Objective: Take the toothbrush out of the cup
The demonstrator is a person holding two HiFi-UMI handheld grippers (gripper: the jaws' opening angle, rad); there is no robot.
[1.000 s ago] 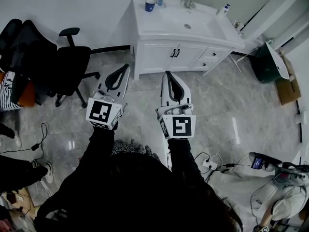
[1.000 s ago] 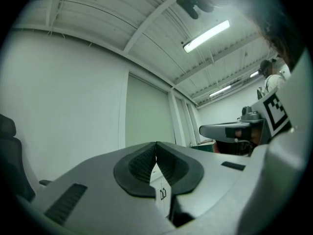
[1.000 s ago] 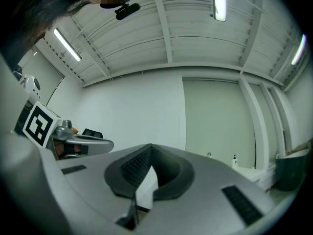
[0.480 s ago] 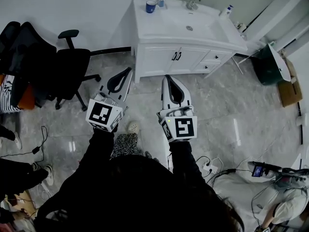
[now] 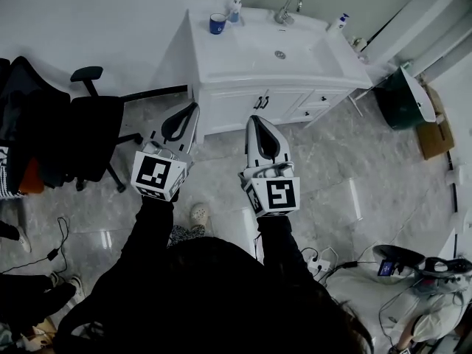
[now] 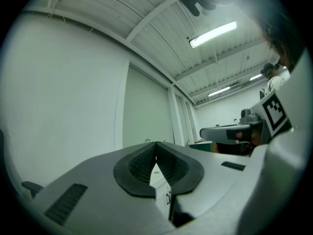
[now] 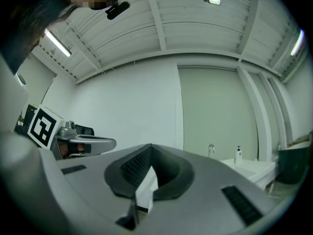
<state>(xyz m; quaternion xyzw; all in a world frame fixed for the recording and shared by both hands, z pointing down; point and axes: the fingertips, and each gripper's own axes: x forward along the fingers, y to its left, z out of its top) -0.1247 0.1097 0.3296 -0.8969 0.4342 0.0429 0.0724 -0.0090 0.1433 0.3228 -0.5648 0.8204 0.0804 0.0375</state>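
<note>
A blue cup stands at the back left corner of the white vanity top; at this distance I cannot make out a toothbrush in it. My left gripper and right gripper are held side by side over the floor, pointing at the vanity and well short of it. Both are shut with nothing between the pads. In the left gripper view the left gripper has its tips touching, with a cabinet door showing through the gap below. The right gripper looks the same in its own view.
A pump bottle, a faucet and a second bottle stand along the vanity's back edge. A black office chair is at the left. A green bin and a cardboard box sit at the right. Cables and a person are at the lower right.
Both grippers have moved forward toward the vanity, still shut. The vanity looks nearer and the chair has slid to the left of the head view.
</note>
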